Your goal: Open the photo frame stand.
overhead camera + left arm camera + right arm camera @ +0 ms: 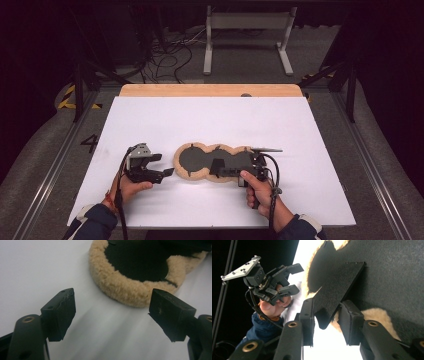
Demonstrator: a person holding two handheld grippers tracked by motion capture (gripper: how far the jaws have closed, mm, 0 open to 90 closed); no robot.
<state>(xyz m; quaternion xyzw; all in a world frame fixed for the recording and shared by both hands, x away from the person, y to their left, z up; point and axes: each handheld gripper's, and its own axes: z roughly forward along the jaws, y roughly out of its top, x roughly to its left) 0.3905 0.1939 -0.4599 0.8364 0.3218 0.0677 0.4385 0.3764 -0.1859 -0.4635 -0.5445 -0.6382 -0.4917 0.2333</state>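
1. White sheeting is covering the desk [150, 115], with a strip of bare wood showing along its far edge.
2. At the left of the high view, the person's left hand [131, 189] is holding the left gripper [161, 165] low over the white surface, its jaws pointing right toward the task's thing.
3. That left gripper [112, 315] is standing wide apart in its own view, with nothing between the two black pads [62, 310]; only the white surface is lying in the gap.
4. Just beyond those pads, the flat tan fleece piece with a black felt face [120, 287] is lying on the desk, near the left gripper but not touching it.
5. In the high view this fleece piece [192, 161] is sitting around the middle of the desk, slightly toward the near edge, shaped like several joined rounded lobes running left to right.
6. At its right end, the right hand [257, 189] is holding the right gripper [220, 167], which is reaching left over the piece.
7. In the right gripper view, the right gripper [325, 320] is clamping a thin black felt flap [337, 290] of the fleece piece [377, 316] between its pads, the flap tilting up from the black face.
8. The same view is showing the left gripper [293, 280] well off at the left, jaws apart.
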